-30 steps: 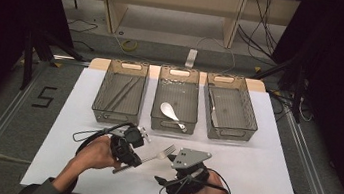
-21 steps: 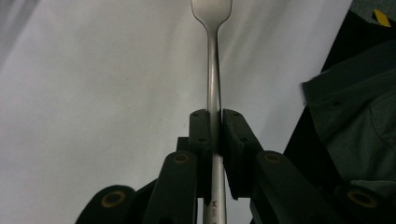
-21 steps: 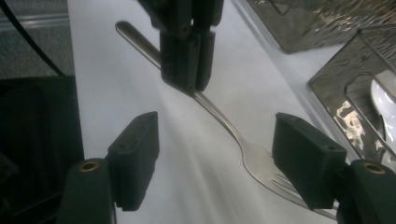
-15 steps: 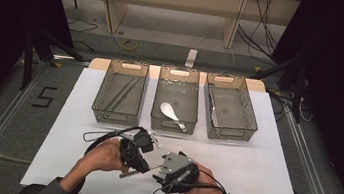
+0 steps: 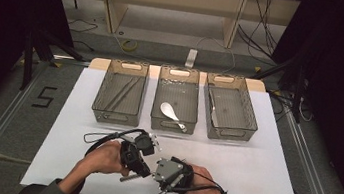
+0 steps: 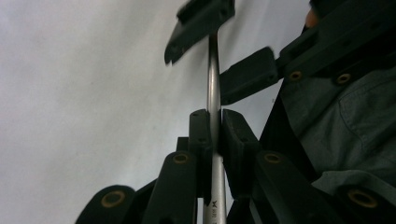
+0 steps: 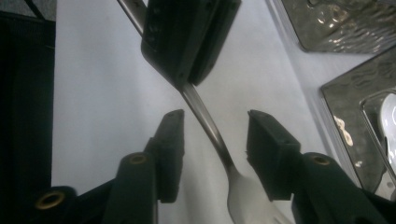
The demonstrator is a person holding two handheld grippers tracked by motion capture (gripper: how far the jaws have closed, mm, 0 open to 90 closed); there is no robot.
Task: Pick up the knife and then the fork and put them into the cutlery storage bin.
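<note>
One slim, shiny steel fork (image 7: pixel 210 128) with a straight handle.

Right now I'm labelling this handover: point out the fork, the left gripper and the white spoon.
fork (image 7: pixel 208 122), right gripper view, on its metal handle.
left gripper (image 6: pixel 214 126), left gripper view, where its jaws clamp the handle.
white spoon (image 5: pixel 167 109), high view, on its bowl.

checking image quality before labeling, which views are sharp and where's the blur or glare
High view: white table cover evenly lit, surroundings dark, three trays sharp. Left gripper view: fork handle crisp, the near jaws soft, background washed out. Right gripper view: fork in focus, glare on the tray at the top right.
</note>
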